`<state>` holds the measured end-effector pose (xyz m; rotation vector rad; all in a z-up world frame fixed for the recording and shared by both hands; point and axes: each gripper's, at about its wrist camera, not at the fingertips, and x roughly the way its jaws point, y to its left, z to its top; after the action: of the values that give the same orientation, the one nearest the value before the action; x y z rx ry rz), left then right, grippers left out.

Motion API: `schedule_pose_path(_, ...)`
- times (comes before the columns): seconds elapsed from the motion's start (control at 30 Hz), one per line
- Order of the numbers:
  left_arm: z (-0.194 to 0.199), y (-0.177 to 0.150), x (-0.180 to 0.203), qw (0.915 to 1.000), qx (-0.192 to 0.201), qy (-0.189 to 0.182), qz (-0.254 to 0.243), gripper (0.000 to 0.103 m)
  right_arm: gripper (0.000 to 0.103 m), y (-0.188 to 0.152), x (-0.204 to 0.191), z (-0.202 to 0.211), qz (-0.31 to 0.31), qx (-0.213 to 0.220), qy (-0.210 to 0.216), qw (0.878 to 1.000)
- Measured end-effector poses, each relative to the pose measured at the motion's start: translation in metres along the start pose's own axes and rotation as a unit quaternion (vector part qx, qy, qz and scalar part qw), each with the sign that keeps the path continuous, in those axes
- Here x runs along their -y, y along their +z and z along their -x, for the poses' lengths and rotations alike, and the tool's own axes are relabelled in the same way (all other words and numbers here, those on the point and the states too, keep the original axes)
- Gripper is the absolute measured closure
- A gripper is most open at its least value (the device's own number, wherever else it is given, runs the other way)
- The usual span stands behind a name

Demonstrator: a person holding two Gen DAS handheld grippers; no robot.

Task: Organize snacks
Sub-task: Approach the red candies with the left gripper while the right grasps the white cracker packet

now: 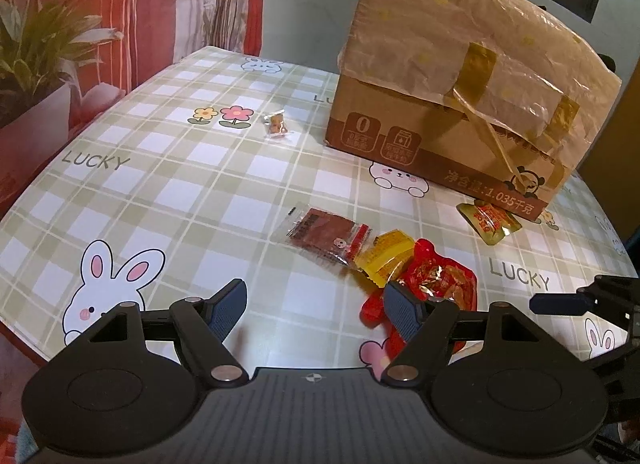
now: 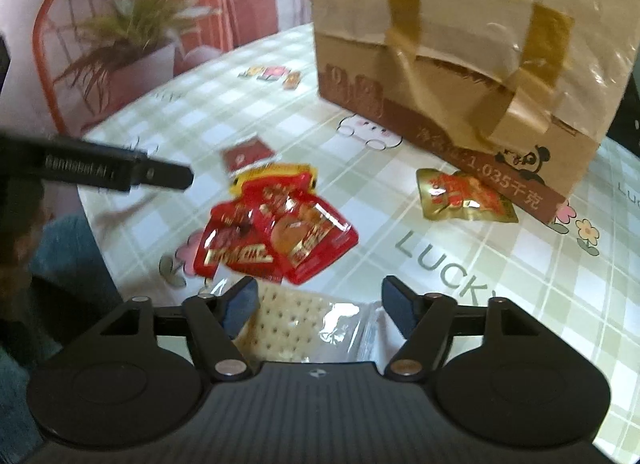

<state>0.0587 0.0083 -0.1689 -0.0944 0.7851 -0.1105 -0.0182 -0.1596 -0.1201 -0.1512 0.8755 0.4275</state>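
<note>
Left gripper (image 1: pixel 314 306) open wide, empty, hovers over table (image 1: pixel 168 192) beside red snack packets (image 1: pixel 436 284). Right gripper (image 2: pixel 318 304) jaws apart, cracker pack (image 2: pixel 296 328) lies between them, pads not pressing. Gold packet (image 2: pixel 464 196) touches cardboard box (image 2: pixel 460 76) base.

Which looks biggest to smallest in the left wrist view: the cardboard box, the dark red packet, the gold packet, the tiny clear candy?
1. cardboard box
2. dark red packet
3. gold packet, partly hidden, so close
4. tiny clear candy, though farthest away
</note>
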Motion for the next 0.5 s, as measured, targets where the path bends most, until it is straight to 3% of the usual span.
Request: schedule_pose_path(0.5,-0.002,-0.001,0.001,1.0,-0.004,-0.004,-0.001,0.026,0.012,-0.006,-0.014,-0.007,0.061,-0.06,0.016,0.996)
